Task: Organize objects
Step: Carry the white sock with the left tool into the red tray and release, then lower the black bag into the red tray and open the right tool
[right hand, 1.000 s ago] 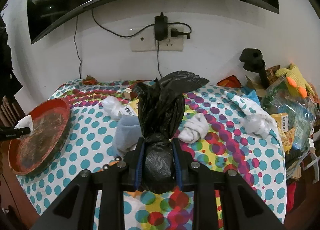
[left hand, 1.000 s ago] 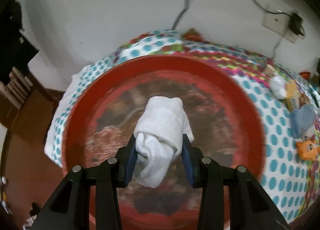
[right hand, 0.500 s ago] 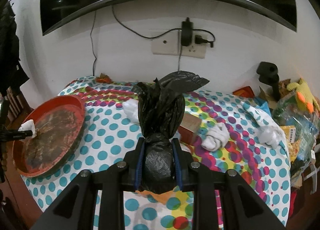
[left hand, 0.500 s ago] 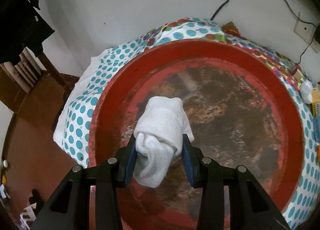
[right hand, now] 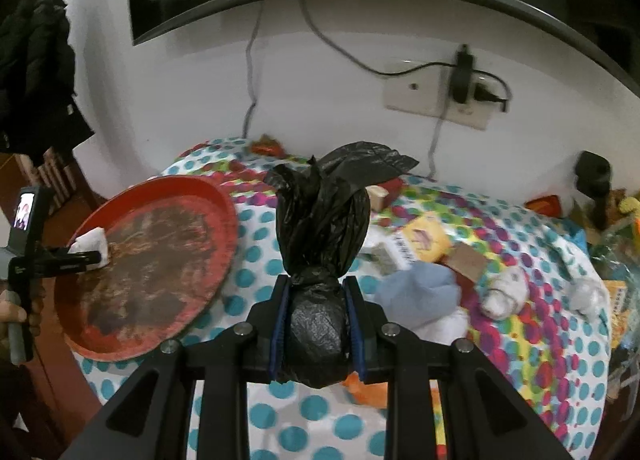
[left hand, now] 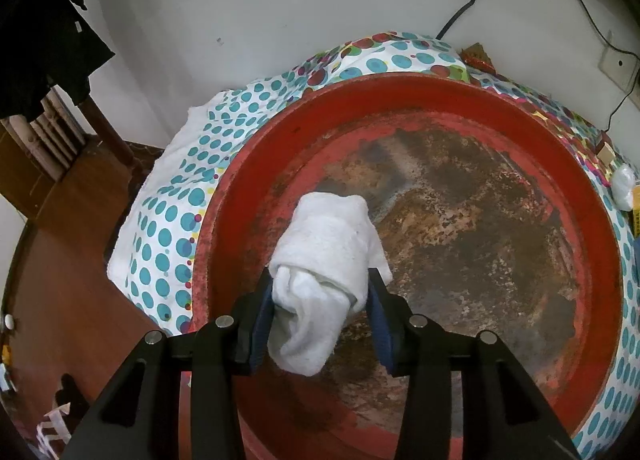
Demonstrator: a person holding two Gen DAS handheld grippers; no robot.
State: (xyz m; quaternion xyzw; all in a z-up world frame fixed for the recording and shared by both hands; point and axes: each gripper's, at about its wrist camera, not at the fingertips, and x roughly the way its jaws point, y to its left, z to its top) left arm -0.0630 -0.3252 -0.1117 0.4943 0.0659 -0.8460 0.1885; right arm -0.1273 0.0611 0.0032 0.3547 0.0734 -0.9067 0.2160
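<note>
My left gripper (left hand: 320, 292) is shut on a rolled white cloth (left hand: 326, 260) and holds it over the left part of a round red tray (left hand: 600, 244) with a worn brown centre. Seen from the right wrist view, that gripper (right hand: 86, 256) and cloth (right hand: 94, 242) are at the tray's (right hand: 216, 199) left rim. My right gripper (right hand: 316, 300) is shut on a knotted black plastic bag (right hand: 320, 219) and holds it above the dotted tablecloth (right hand: 540, 360), right of the tray.
On the cloth lie a pale blue cloth (right hand: 420, 292), rolled white cloths (right hand: 504, 292), a yellow packet (right hand: 424, 236), a brown box (right hand: 466, 262) and an orange item (right hand: 368, 392). A wall socket with plugs (right hand: 460, 95) and a screen hang behind. Wooden furniture (left hand: 72, 300) stands left.
The left gripper with the white cloth has moved closer over the tray's left side. The right gripper with the black bag has shifted left toward the tray.
</note>
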